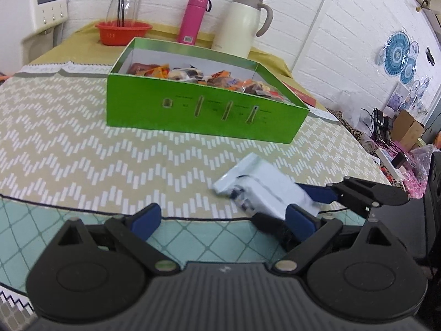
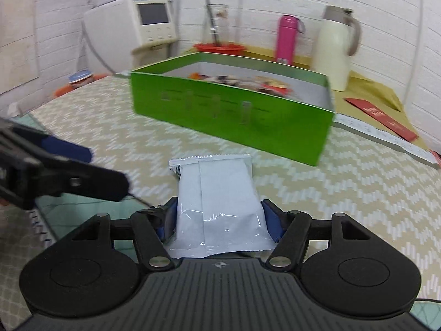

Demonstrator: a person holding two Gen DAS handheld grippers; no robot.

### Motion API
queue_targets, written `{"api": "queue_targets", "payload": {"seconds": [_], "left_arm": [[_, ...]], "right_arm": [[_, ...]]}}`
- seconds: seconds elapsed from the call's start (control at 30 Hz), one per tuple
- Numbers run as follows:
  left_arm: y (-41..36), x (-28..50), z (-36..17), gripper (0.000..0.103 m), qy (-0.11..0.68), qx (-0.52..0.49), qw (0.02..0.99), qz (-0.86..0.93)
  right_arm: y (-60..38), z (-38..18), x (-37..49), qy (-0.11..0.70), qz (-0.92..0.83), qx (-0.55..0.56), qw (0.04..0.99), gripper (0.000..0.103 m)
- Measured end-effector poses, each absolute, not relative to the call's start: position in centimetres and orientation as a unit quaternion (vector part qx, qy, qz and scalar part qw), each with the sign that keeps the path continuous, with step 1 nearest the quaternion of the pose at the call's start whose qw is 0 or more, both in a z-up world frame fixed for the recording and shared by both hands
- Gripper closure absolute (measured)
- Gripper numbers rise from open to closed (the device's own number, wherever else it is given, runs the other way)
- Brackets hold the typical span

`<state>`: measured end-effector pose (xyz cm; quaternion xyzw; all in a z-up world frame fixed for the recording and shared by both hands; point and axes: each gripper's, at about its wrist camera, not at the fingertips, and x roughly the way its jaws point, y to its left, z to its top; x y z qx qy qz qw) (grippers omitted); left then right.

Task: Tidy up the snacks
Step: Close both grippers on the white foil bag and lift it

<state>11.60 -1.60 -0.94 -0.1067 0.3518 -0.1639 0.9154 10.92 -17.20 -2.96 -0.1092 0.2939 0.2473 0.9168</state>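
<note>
Right wrist view: we are clamping a pale grey-white sealed plastic snack packet between the blue pads of our right gripper, holding it in front of the bright green cardboard box. Our left gripper is standing released, jaws wide apart, just beside the packet. Inside the box, wrapped snacks are piling up. Behind the box, a pink flask and cream jug are standing.

Lived-in home room, white brick wall, patterned tablecloth, thermos jug, cluttered corner
</note>
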Motion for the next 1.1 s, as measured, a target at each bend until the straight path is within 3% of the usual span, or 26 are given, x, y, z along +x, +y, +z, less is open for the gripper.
{"api": "queue_targets", "payload": {"seconds": [0.17,0.37,0.5,0.87,0.9,1.03,1.1], "left_arm": [[-0.7,11.4,-1.4,0.008,0.355,-0.104,0.914,-0.165],[-0.6,11.7,-1.8,0.011,0.361,-0.096,0.906,-0.197],[-0.9,11.6,-1.7,0.034,0.362,-0.089,0.901,-0.221],[-0.5,11.8,-1.6,0.033,0.375,-0.090,0.889,-0.248],[-0.5,11.8,-1.6,0.049,0.373,-0.086,0.890,-0.249],[-0.4,11.6,-1.3,0.066,0.359,-0.093,0.895,-0.246],[-0.4,11.5,-1.1,0.076,0.355,-0.094,0.897,-0.245]], "right_arm": [[-14.3,-2.9,7.9,0.277,0.314,-0.132,0.899,0.000],[-14.7,-2.3,5.8,0.274,0.245,-0.117,0.923,0.000],[-16.0,-2.6,5.6,0.301,0.212,-0.054,0.928,0.000],[-15.2,-2.8,5.8,0.305,0.206,-0.012,0.930,0.001],[-15.1,-2.9,5.8,0.302,0.202,-0.013,0.932,0.004],[-15.2,-2.9,6.0,0.298,0.191,0.003,0.935,0.030],[-15.1,-2.8,5.9,0.297,0.192,0.002,0.935,0.036]]}}
